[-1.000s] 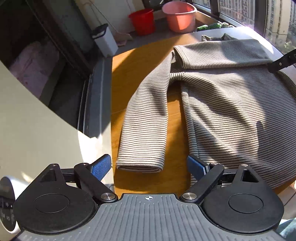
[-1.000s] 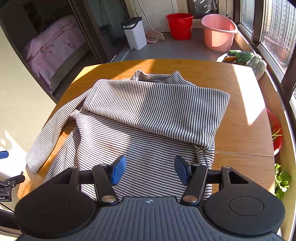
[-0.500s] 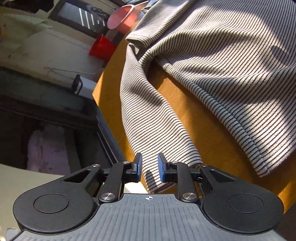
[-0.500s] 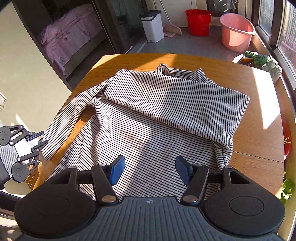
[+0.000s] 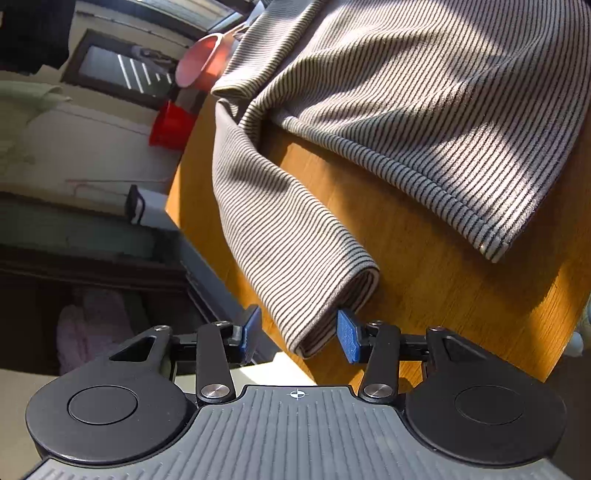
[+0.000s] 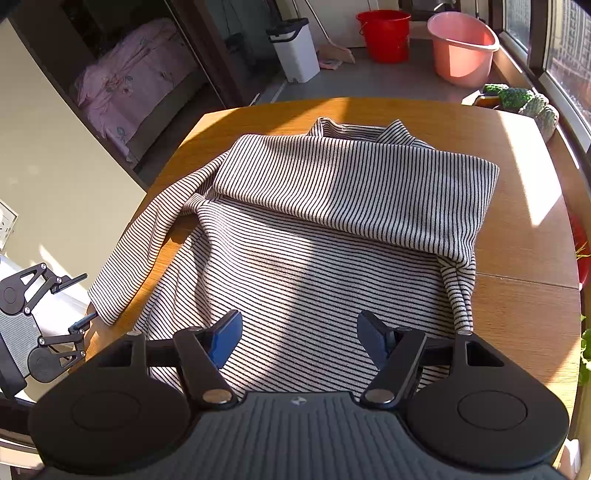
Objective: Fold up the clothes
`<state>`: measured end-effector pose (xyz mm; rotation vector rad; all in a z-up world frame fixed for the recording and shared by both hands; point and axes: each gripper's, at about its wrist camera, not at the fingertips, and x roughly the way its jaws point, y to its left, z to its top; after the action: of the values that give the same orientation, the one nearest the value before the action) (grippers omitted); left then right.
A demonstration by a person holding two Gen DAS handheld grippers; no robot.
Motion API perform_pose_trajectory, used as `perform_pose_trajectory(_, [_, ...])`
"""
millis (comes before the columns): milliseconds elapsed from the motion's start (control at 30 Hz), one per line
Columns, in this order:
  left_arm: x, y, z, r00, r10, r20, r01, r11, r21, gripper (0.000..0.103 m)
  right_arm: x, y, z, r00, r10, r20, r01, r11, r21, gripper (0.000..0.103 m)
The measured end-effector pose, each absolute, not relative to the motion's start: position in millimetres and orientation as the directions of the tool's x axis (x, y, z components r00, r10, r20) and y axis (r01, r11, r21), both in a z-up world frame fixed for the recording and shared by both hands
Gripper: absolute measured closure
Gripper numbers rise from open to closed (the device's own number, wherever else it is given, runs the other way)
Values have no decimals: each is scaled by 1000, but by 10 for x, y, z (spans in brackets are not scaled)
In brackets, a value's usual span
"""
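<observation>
A black-and-white striped long-sleeve top [image 6: 332,229] lies on the round wooden table [image 6: 524,206], one sleeve folded across its chest. Its other sleeve [image 5: 280,221] stretches to the table's left edge, and its cuff [image 5: 332,314] sits between the fingers of my left gripper [image 5: 299,334]. The left jaws are open around the cuff, tilted, not closed on it. The left gripper also shows at the left edge of the right wrist view [image 6: 79,299]. My right gripper [image 6: 299,338] is open and empty above the top's lower hem.
A red bucket [image 6: 384,35], a pink basin [image 6: 461,48] and a white bin [image 6: 295,48] stand on the floor beyond the table. Green knitted items [image 6: 521,101] lie at the far right rim. A bed [image 6: 125,88] is behind the doorway on the left.
My left gripper rolled and came down to the sleeve cuff; its jaws were nearly shut half a second ago and are now wide open around the cuff. The right gripper drew back slightly.
</observation>
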<state>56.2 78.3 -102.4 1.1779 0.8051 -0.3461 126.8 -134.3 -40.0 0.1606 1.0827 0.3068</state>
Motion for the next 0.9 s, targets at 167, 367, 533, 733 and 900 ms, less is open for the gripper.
perform_pose_trajectory(167, [974,861,-470,584,83,-808,475,772,422,98,1240,-1292,-365,434,328,-839,-167,944,283,33])
perform_pose_trajectory(367, [1232,1173,254,537,-209,-817,177,975,-133,98,1221,-1041,-114,427,508,-748,-173,858,483,55])
perform_pose_trajectory(533, [1321,1203,438,529,-353,-772,89,927,-363,98,1193,-603,88,405,633,-659,-279,772,571,57])
perform_pose_trajectory(733, [1349,1132,439,527,-387,-757,76,908,-412,98,1368,-358,1,471,637,-611,-232,757,611,48])
perform_pose_trajectory(900, [1342,1147,488,557,-426,-712,55,875,-481,97,1683,-226,-223,422,640,-642,-257,764,592,98])
